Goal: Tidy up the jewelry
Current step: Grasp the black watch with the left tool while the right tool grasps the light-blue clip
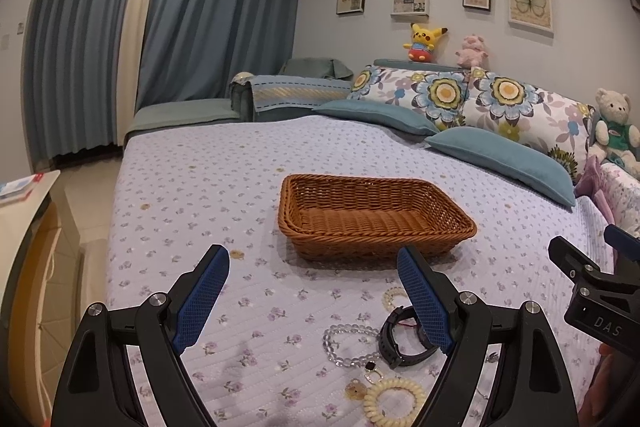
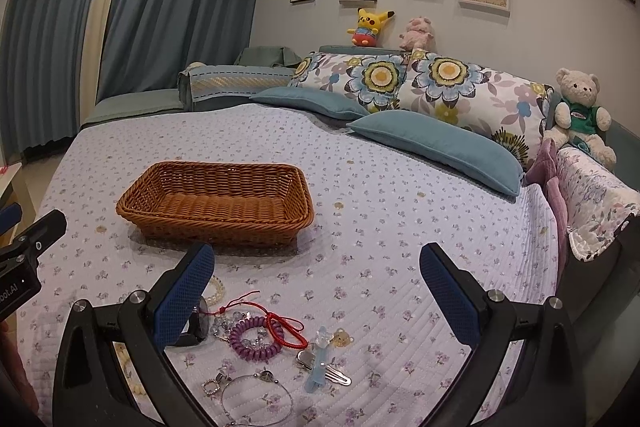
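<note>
An empty brown wicker basket [image 1: 376, 215] [image 2: 216, 203] sits mid-bed on the floral bedspread. My left gripper [image 1: 312, 291] is open above the quilt; below it lie a clear bead bracelet [image 1: 348, 345], a black watch [image 1: 400, 341], a cream coil hair tie [image 1: 394, 401] and a pearl bracelet [image 1: 391, 297]. My right gripper [image 2: 316, 287] is also open. Under it lie a purple coil hair tie [image 2: 252, 341], a red cord bracelet [image 2: 280, 331], a blue hair clip [image 2: 320, 359], a silver clip [image 2: 324, 367] and a thin silver bangle [image 2: 256, 397]. Neither gripper touches anything.
Blue and floral pillows [image 2: 436, 143] line the headboard, with a teddy bear [image 2: 580, 115] at right. A folded quilt [image 2: 596, 203] drapes the bed's right edge. A white table [image 1: 20, 203] stands left of the bed. The other gripper [image 1: 600, 291] shows at the right edge.
</note>
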A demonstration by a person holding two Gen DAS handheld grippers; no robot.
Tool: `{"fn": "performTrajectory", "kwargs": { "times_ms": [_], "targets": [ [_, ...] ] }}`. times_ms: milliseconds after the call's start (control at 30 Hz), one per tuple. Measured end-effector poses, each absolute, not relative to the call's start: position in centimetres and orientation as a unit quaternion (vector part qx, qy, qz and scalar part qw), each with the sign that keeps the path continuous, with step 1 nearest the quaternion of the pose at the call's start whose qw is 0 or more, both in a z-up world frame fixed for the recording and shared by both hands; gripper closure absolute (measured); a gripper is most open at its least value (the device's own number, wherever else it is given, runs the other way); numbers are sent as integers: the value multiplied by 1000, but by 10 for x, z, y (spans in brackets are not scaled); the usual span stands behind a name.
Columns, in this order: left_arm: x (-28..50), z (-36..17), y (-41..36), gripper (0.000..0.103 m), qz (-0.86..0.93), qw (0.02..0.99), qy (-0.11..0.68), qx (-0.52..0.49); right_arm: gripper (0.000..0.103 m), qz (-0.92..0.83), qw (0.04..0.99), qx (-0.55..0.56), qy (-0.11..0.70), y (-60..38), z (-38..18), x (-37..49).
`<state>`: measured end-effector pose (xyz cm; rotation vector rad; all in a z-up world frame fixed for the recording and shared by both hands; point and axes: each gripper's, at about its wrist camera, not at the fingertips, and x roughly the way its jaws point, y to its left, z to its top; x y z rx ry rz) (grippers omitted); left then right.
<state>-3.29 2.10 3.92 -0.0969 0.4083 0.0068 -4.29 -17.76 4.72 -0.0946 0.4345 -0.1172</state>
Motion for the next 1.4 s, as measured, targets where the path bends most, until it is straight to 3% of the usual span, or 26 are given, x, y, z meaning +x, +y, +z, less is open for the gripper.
{"fn": "performTrajectory", "kwargs": {
  "times_ms": [200,333,500,667,733,800,867,933,1033,1100,1200,1400],
  "targets": [
    [-31,39,17,16,0,978,207,-38,0,-52,972,-41,224,-178,46,-41],
    [-22,42,17,16,24,978,203,34,0,-51,972,-32,227,-187,48,-40],
    [0,35,35,17,-67,960,273,-1,0,-52,965,-17,256,-211,40,-35],
    [13,19,16,17,-136,935,326,8,13,-26,952,34,302,-250,30,-31],
    [15,13,6,28,-155,927,340,17,15,-3,945,61,321,-265,26,-31],
    [21,6,1,31,-175,916,361,2,21,24,940,70,333,-271,22,-36],
    [28,-2,0,31,-187,905,381,-21,42,38,937,49,344,-262,19,-39],
    [31,-7,0,35,-195,899,391,-38,52,61,930,17,363,-245,11,-41],
    [39,-17,-2,48,-204,886,411,-63,55,86,918,-24,387,-220,-6,-44],
    [42,-25,-4,49,-200,882,421,-65,63,71,916,-48,391,-215,-12,-45],
    [43,-31,-9,60,-203,878,429,-69,63,73,912,-12,404,-231,-16,-41],
    [49,-38,-13,60,-213,866,444,-85,63,83,899,15,430,-243,-24,-36]
  ]
}}
